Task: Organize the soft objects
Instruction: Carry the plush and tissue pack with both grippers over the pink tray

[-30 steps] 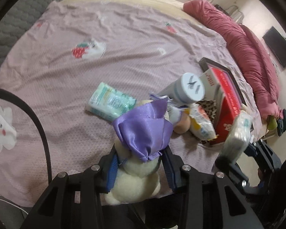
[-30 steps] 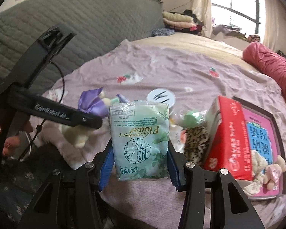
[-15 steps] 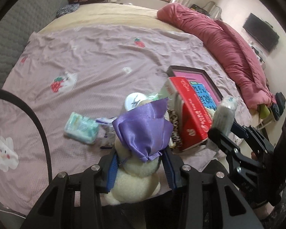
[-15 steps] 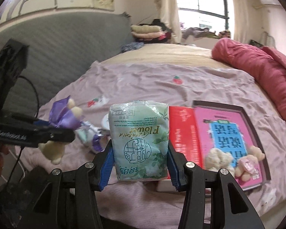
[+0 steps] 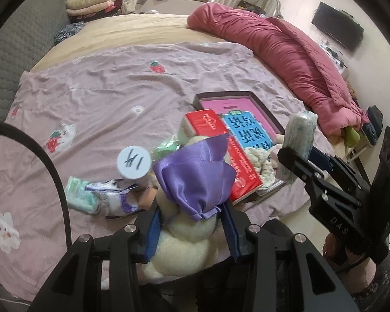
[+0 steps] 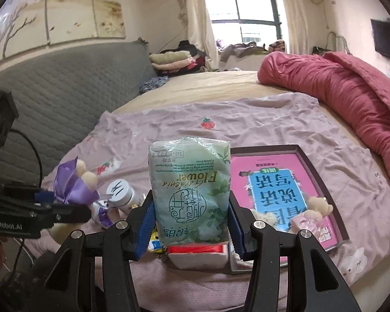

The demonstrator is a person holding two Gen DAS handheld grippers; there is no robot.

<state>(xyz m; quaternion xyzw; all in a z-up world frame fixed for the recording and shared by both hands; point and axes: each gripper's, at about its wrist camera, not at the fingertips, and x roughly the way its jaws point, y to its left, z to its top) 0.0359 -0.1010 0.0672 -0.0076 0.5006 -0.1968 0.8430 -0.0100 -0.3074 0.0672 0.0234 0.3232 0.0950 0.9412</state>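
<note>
Bedding fills both views: a wrinkled lilac sheet printed with strawberries [image 5: 111, 104] is covering the near part of the bed, and a rumpled crimson quilt [image 5: 286, 54] is lying along its far right side.

The left gripper [image 5: 191, 227] is pinching a cream plush toy wearing a shiny purple satin bow [image 5: 195, 179]; its blue pads [image 5: 153, 231] are pressing into the toy's soft body from both sides, and the toy is hanging above the near edge of the bed. In the right wrist view the same toy [image 6: 75, 182] is showing at the left, clamped in that black tool.

The right gripper [image 6: 191, 227] is squeezing a pale green plastic pack of tissues printed with leaves and the word Flower [image 6: 189, 195], standing upright between its blue pads and raised above the sheet. From the left wrist view the pack [image 5: 299, 140] is appearing edge-on at the right.

Below them, a flat dark-framed tray with a pink and blue printed panel [image 6: 322, 179] is lying on the sheet, with a small plush bear in pink [image 6: 312, 215] resting on its near corner. A red carton [image 5: 218, 153] is leaning against the tray. Just left of it, a white cylindrical jar with a marked lid [image 5: 134, 161] is sitting among small packets, including another green tissue pack [image 5: 78, 195].
</note>
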